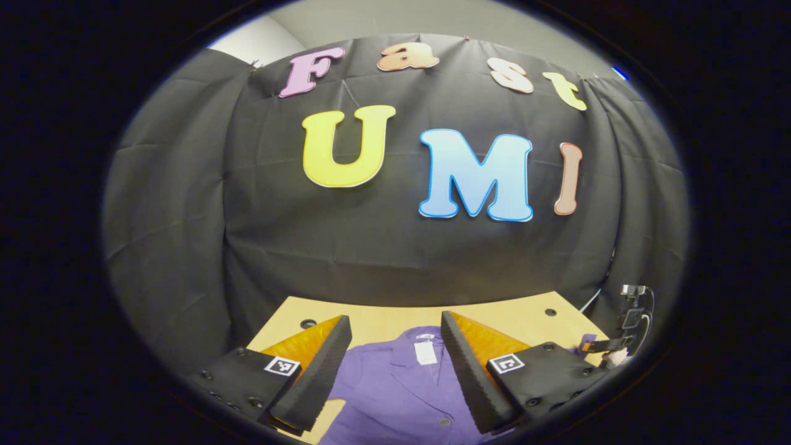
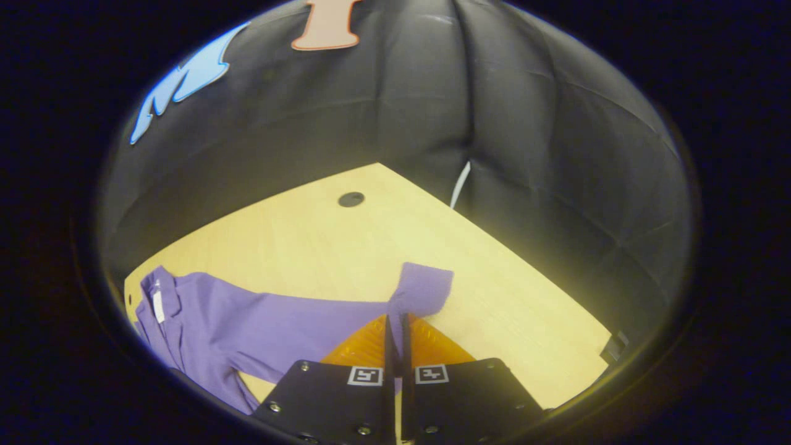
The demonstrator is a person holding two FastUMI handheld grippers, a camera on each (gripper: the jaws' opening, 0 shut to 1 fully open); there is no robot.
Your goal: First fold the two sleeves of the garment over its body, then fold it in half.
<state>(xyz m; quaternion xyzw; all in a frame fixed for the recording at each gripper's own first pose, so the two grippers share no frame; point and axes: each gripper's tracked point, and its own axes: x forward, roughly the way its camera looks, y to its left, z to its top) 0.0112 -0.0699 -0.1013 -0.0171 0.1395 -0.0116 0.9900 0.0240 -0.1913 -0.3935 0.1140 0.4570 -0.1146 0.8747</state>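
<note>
A purple shirt (image 1: 395,395) lies on the light wooden table (image 1: 383,318), collar and white label toward the far wall. My left gripper (image 1: 395,334) is open above the shirt's collar area, nothing between its fingers. In the right gripper view the shirt (image 2: 204,315) stretches from the lower left, and its long sleeve (image 2: 346,318) runs right to a cuff (image 2: 423,290). My right gripper (image 2: 396,321) is shut on that sleeve just behind the cuff, which sticks out past the fingertips and is lifted a little off the table (image 2: 346,241).
The black cloth wall stands close behind the table on the far and right sides. A round cable hole (image 2: 351,199) sits near the table's far corner; further holes (image 1: 308,323) show by the far edge. The other gripper (image 1: 609,346) appears at the table's right end.
</note>
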